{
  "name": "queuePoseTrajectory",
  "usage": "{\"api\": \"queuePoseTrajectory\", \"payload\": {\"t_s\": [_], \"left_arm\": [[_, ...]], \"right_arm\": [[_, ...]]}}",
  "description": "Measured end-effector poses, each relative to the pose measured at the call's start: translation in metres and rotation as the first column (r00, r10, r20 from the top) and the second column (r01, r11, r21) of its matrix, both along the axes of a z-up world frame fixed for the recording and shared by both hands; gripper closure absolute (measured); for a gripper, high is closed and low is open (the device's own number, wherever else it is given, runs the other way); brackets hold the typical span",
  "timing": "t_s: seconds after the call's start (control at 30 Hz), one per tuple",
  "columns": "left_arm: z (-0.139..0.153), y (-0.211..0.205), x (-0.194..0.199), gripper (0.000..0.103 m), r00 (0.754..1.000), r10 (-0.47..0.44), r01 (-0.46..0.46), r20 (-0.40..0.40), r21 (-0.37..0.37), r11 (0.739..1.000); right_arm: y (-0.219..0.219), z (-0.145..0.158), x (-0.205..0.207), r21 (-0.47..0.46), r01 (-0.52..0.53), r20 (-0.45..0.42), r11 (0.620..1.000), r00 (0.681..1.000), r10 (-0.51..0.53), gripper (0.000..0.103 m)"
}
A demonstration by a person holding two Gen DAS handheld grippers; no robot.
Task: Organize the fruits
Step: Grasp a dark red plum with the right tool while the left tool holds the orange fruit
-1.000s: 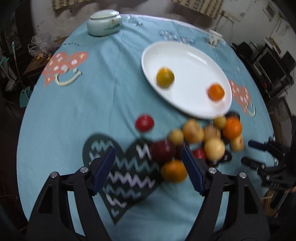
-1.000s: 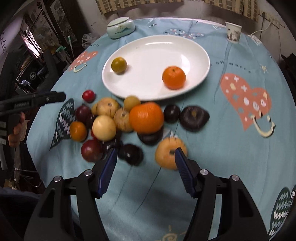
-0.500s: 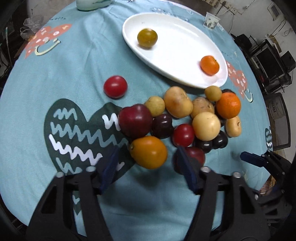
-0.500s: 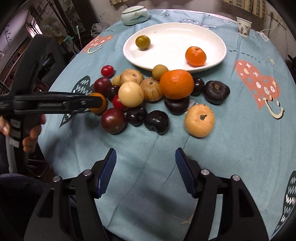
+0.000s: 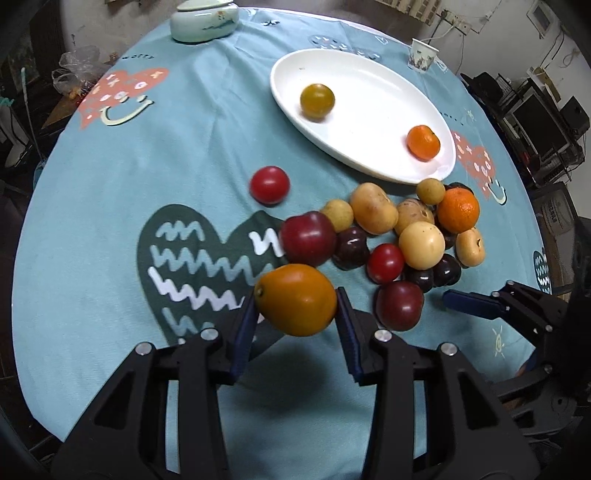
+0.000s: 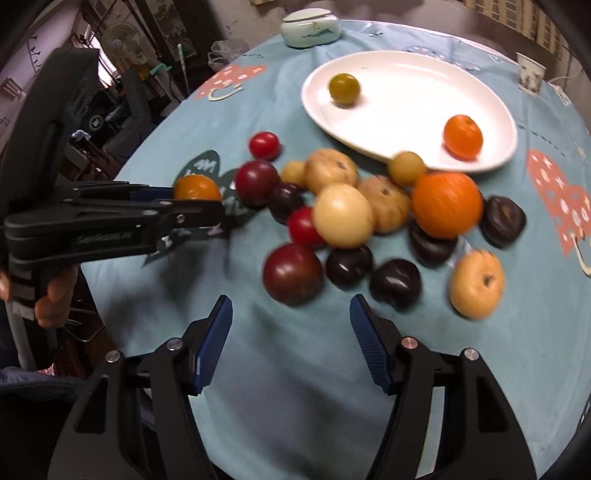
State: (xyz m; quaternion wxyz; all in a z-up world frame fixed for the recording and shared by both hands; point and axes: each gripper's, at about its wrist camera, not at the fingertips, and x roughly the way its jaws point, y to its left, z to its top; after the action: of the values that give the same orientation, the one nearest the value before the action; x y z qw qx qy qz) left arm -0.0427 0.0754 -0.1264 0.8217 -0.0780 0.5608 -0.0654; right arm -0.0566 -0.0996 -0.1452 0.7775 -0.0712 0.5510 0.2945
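My left gripper [image 5: 295, 306] is shut on an orange-yellow fruit [image 5: 296, 300] and holds it just above the cloth; the fruit also shows in the right wrist view [image 6: 197, 188]. A heap of red, dark purple, yellow and orange fruits [image 5: 399, 236] lies beyond it. A white oval plate [image 5: 373, 122] holds a green-yellow fruit [image 5: 317, 101] and a small orange [image 5: 423, 142]. One red tomato [image 5: 269, 184] lies apart at the left. My right gripper [image 6: 290, 325] is open and empty, just short of a dark red plum [image 6: 292, 274].
The round table wears a light blue cloth [image 5: 147, 155] with heart prints. A lidded ceramic bowl [image 5: 204, 20] stands at the far edge, a paper cup [image 5: 422, 55] behind the plate. Cluttered furniture surrounds the table.
My left gripper closed on the orange-yellow fruit and lifted it a little. My right gripper moved nearer to the heap and stayed open.
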Motion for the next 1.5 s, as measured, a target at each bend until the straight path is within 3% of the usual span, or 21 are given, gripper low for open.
{"api": "queuePoseTrajectory", "payload": {"t_s": [0.17,0.27,0.43,0.5,0.73,1.07,1.5], "left_arm": [[0.008,0.009,-0.003,0.062,1.000,-0.001,0.002,0.021,-0.003,1.000],[0.008,0.011,-0.003,0.061,1.000,-0.010,0.009,0.021,0.005,1.000],[0.008,0.009,0.000,0.061,0.999,-0.045,0.045,0.020,0.015,0.999],[0.008,0.006,0.002,0.061,0.998,-0.061,0.061,0.022,0.020,0.998],[0.015,-0.006,0.010,0.061,0.991,-0.124,0.124,0.053,0.011,0.992],[0.028,-0.046,0.024,0.061,0.969,-0.231,0.229,0.091,0.034,0.973],[0.030,-0.046,0.027,0.061,0.974,-0.208,0.203,0.085,0.067,0.977]], "right_arm": [[0.007,-0.015,0.008,-0.031,0.023,-0.075,0.999,0.997,-0.025,0.036],[0.004,-0.020,0.015,0.024,0.055,-0.115,0.998,0.992,-0.052,0.037],[0.003,-0.025,0.026,0.087,0.128,-0.146,0.988,0.983,-0.115,0.052],[0.000,-0.024,0.027,0.101,0.150,-0.149,0.984,0.980,-0.134,0.063],[-0.014,-0.012,0.011,0.098,0.128,-0.115,0.987,0.986,-0.117,0.064],[-0.060,-0.007,-0.009,0.082,0.208,-0.128,0.975,0.972,-0.197,0.064],[-0.048,-0.009,-0.006,0.113,0.122,-0.160,0.986,0.982,-0.103,0.064]]}}
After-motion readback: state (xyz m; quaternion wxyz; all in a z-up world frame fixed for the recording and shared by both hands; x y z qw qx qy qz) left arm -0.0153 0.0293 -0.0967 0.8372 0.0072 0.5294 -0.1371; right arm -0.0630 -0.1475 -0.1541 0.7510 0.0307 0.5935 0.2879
